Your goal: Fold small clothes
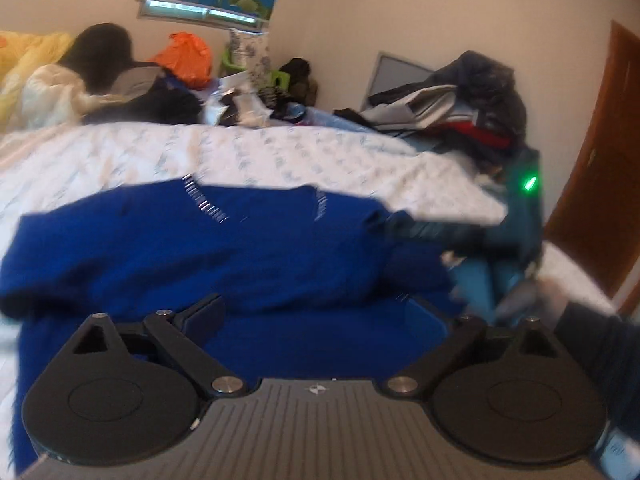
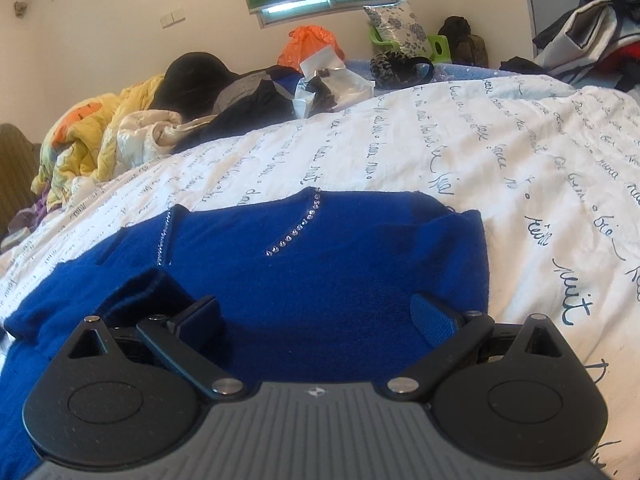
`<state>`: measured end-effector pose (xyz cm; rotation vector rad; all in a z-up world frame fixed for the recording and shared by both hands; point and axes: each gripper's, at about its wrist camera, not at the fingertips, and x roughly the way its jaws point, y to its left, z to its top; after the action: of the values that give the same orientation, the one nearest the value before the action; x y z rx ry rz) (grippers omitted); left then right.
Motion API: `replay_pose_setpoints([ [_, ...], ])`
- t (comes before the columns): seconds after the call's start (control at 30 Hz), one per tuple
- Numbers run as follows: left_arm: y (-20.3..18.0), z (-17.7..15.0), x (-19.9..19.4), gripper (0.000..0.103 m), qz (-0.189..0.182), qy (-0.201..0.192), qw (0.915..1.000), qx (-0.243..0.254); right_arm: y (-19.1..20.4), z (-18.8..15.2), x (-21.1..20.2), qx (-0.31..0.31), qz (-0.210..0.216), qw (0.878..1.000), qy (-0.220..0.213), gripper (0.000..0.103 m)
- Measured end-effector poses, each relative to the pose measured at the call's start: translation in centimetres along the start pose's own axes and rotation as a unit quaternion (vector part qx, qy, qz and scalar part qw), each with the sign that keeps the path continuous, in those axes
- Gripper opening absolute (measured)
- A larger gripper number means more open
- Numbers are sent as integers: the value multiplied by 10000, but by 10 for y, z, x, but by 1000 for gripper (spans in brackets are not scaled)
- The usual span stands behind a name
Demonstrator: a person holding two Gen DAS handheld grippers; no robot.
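Observation:
A royal-blue knit top [image 2: 320, 264] with lines of small rhinestones lies on the white bedcover [image 2: 460, 152] printed with dark script. My right gripper [image 2: 316, 316] is open, its fingers spread wide just over the near edge of the top, holding nothing. In the left wrist view the same blue top [image 1: 224, 248] fills the middle, bunched and blurred. My left gripper [image 1: 320, 316] is open over it, blue cloth between and under the fingers. The other gripper's body with a green light [image 1: 530, 182] shows at the right.
Piles of clothes and bags line the far side of the bed: an orange bag [image 2: 310, 42], a black garment [image 2: 192, 76], a yellow quilt [image 2: 96, 132], a heap of dark clothes [image 1: 460, 100]. A brown door [image 1: 600, 152] stands at right.

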<state>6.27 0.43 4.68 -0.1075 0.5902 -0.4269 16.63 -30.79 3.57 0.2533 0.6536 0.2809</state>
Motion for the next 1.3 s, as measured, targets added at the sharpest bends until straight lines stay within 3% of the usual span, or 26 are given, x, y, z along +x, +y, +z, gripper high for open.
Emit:
replay_pose_setpoints([
  [0.03, 9, -9, -5, 96, 165, -12, 9999, -3, -5, 3, -2, 227, 119, 9997, 36, 102],
  [0.1, 24, -24, -7, 96, 396, 49, 9991, -130, -21, 11, -11, 1246, 434, 9912, 115, 102],
  [0.13, 33, -30, -9, 97, 433, 96, 9987, -238, -29, 13, -17, 1864, 711, 9798, 146, 102],
  [0.2, 47, -34, -10, 99, 355, 148, 9976, -572, -34, 15, -22, 2474, 1280, 9600, 274, 102],
  [0.23, 49, -31, -13, 103, 355, 35, 9971, -678, -30, 16, -20, 2514, 1355, 9572, 479, 102],
  [0.37, 46, -28, -13, 103, 427, 104, 9971, -623, -4, 15, -6, 2108, 1211, 9607, 1337, 102],
  [0.47, 47, -28, -16, 103, 413, 83, 9972, -621, 5, 13, -9, 1870, 1006, 9679, 1343, 101],
  [0.63, 46, -22, -8, 103, 394, 57, 9969, -673, -1, 8, -12, 2062, 838, 9645, 1423, 101],
  [0.7, 45, -22, -7, 103, 404, 61, 9970, -655, 13, 6, -14, 1596, 637, 9750, 1410, 100],
  [0.73, 45, -22, -8, 103, 408, 62, 9970, -649, 22, 6, -13, 1342, 497, 9793, 1429, 96],
  [0.77, 44, -22, -7, 103, 411, 62, 9971, -645, 29, 6, -13, 1094, 341, 9829, 1439, 75],
  [0.8, 43, -22, -7, 103, 414, 60, 9970, -645, 35, 9, -11, 882, 166, 9850, 1473, 33],
  [0.83, 43, -22, -7, 103, 413, 62, 9970, -645, 34, 12, -8, 852, 154, 9838, 1567, 8],
  [1.0, 43, -23, -8, 103, 413, 55, 9969, -662, 27, 50, -31, 868, 557, 9883, 1121, 7],
  [1.1, 44, -23, -8, 103, 405, 49, 9968, -681, 8, 73, -56, 859, 554, 9916, 786, 7],
  [1.23, 44, -23, -7, 103, 401, 48, 9968, -693, -50, 67, -53, 908, -444, 9907, 912, 7],
  [1.3, 44, -22, -7, 103, 405, 61, 9969, -678, -79, 49, -41, 1345, -513, 9843, 1022, 10],
])
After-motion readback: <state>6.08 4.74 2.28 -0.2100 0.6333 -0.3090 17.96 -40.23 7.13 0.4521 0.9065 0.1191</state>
